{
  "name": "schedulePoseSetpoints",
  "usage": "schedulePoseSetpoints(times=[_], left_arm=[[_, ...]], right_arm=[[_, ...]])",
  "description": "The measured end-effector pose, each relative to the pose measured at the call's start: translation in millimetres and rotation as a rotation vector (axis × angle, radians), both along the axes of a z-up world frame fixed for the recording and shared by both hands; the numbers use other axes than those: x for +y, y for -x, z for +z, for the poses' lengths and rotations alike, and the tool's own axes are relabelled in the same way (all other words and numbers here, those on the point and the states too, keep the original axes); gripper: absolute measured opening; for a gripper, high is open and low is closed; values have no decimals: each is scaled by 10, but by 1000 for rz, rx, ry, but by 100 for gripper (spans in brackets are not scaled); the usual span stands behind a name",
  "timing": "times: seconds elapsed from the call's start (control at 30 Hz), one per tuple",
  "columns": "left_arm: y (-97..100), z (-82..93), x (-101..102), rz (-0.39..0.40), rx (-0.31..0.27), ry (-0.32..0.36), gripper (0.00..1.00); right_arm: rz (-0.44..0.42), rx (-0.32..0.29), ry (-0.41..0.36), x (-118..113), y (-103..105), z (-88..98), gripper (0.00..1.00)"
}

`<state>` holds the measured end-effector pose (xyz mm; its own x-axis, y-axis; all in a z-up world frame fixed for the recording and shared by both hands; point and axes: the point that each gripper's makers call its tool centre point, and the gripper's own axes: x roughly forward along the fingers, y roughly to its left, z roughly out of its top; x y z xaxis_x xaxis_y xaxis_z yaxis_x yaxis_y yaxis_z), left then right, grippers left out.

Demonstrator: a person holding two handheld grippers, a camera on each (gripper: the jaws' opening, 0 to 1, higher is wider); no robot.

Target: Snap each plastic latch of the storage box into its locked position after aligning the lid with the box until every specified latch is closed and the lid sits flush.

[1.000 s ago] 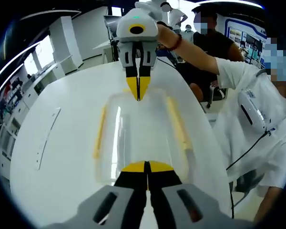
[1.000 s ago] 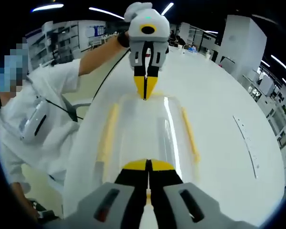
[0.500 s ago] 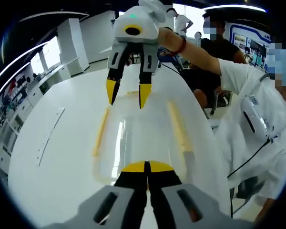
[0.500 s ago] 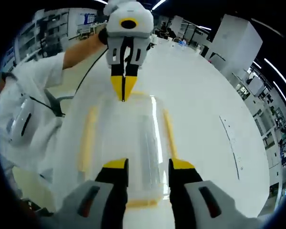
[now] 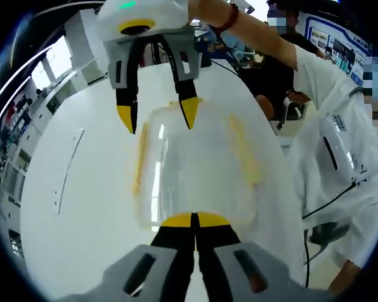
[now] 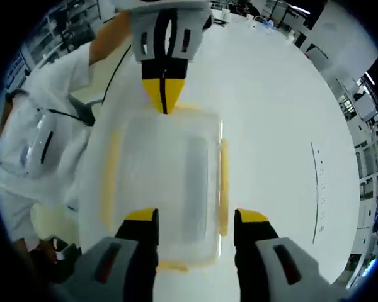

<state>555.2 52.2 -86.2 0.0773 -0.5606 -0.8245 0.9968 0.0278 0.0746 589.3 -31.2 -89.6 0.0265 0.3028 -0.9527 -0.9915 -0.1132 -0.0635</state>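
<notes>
Right gripper view, box (image 6: 164, 182) between spread tool (image 6: 196, 225)

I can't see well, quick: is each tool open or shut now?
Left tool: shut, pressing the storage box end.
Right tool: open, holding nothing.

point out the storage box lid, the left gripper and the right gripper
storage box lid (image 6: 160, 170), right gripper view, middle of the clear top panel
left gripper (image 6: 164, 97), right gripper view, between its shut yellow tips
right gripper (image 5: 157, 116), left gripper view, gap between its open tips
</notes>
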Motion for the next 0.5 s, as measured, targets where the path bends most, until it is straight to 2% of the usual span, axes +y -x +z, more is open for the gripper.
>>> schedulePoseSetpoints(times=[0.1,0.13,0.3,0.43,0.5], left_arm=[[-174,8,33,5,-34,-22,0],[-203,5,33,2,-24,-30,0],[-205,0,-13,-46,-23,-65,0],[-212,6,-36,-51,-24,-50,0],[-199,14,-38,-83,-51,-36,0]], right_arm=[[3,18,27,25,-7,-11,48],[0,20,31,41,-27,-17,49],[-21,92,55,30,-32,-49,49],[-17,163,54,38,18,-68,45],[-16,171,54,55,35,-73,47]])
